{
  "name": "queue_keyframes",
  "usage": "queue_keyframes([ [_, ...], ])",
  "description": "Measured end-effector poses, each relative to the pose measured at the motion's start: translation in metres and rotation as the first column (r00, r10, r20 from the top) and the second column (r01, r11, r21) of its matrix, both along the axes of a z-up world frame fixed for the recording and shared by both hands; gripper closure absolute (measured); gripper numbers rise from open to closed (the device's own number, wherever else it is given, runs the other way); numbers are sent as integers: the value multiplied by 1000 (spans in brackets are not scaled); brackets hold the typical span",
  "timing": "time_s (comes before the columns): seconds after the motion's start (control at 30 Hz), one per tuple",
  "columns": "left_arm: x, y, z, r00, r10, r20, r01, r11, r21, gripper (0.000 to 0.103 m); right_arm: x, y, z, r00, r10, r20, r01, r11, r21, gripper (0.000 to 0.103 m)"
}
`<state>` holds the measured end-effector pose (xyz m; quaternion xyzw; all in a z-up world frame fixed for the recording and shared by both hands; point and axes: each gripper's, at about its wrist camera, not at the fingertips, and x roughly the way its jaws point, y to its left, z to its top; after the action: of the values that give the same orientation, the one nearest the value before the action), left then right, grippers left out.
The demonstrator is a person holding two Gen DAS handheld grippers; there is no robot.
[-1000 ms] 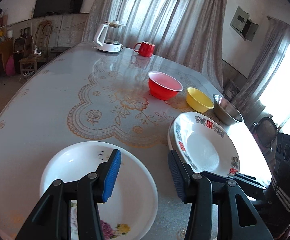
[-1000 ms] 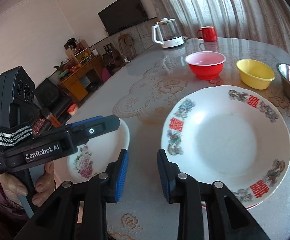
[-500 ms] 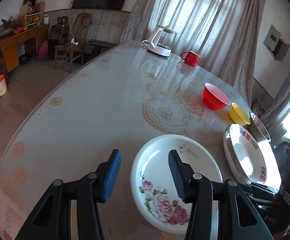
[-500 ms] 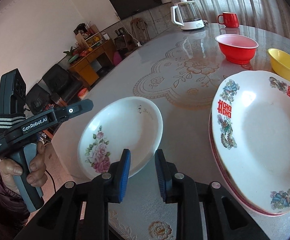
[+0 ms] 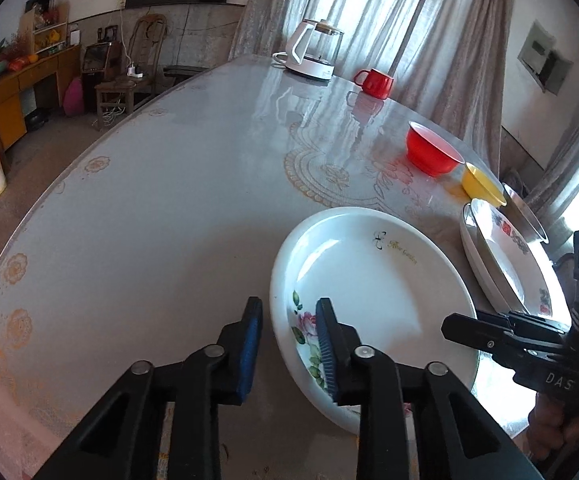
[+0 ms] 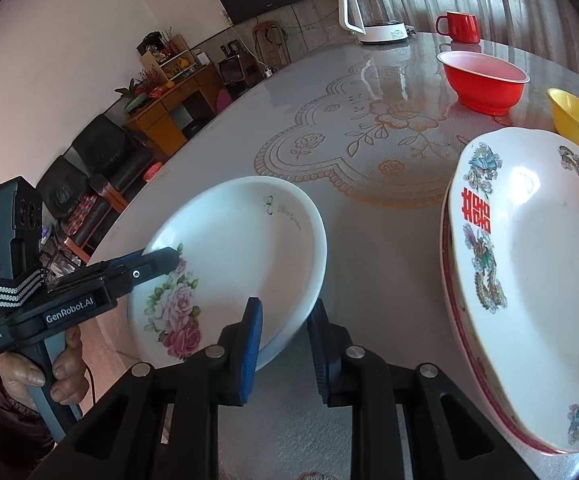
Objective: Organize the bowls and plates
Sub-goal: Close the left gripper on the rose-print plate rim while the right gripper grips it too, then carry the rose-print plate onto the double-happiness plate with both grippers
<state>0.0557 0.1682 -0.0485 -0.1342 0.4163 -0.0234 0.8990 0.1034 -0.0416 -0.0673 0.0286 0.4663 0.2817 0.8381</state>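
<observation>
1. Left tool [image 5: 287,346]: half a second ago its jaws were wide and sat left of the floral plate [image 5: 373,292]. Now they are closing, with the plate's left rim between the pads. A gap still shows on the outer pad, so there is no firm pinch yet.
2. Right tool [image 6: 283,336]: a second ago it hung over bare counter [image 5: 169,220] between the two plates. It has dropped onto the floral plate's near right edge. The jaws are narrow with the rim between the fingers, and it cannot be told if the pads press.
3. Meaning: both tools are now on one plate, probably a two-sided lift about to start. The likely goal is the plate stack [image 6: 537,264] just to the right.
4. The floral plate lies flat on the counter near its front edge and is empty.
5. The plate stack has a red-character plate on top of at least one other, and the top plate is empty.
6. Farther back, the red bowl [image 6: 483,84] is empty and the yellow bowl [image 6: 577,120] looks empty. The metal bowl [image 5: 523,216] is mostly hidden, so its contents are unclear.
7. None of the bowls is nested yet.
</observation>
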Motion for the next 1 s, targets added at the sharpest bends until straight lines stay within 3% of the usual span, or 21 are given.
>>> queue_keyframes([
  [0.27, -2, -2, -2, 999, 4, 40, -5, 1000, 26, 80, 0, 5, -3, 1000, 24, 19, -24, 1000, -20, 76],
  [0.5, -4, 4, -3, 999, -8, 39, 12, 995, -100, 80, -2, 5, -3, 999, -6, 41, 8, 999, -40, 81],
  [0.67, -5, -14, -1, 997, -26, 69, 23, 999, 43, 79, 2, -3, -3, 1000, -14, 20, 14, 1000, -10, 81],
  [0.73, -5, -16, -2, 996, -38, 77, 34, 998, 54, 75, -1, -2, -2, 1000, -1, 31, 2, 1000, -22, 78],
  [0.83, -7, -14, -2, 997, -25, 78, 22, 999, 29, 76, -4, -2, -2, 999, -3, 41, 4, 1000, -26, 79],
  [1.0, -12, -5, 2, 997, -3, 83, 10, 997, -80, 76, -7, -2, -1, 998, -30, 47, 32, 999, -31, 84],
])
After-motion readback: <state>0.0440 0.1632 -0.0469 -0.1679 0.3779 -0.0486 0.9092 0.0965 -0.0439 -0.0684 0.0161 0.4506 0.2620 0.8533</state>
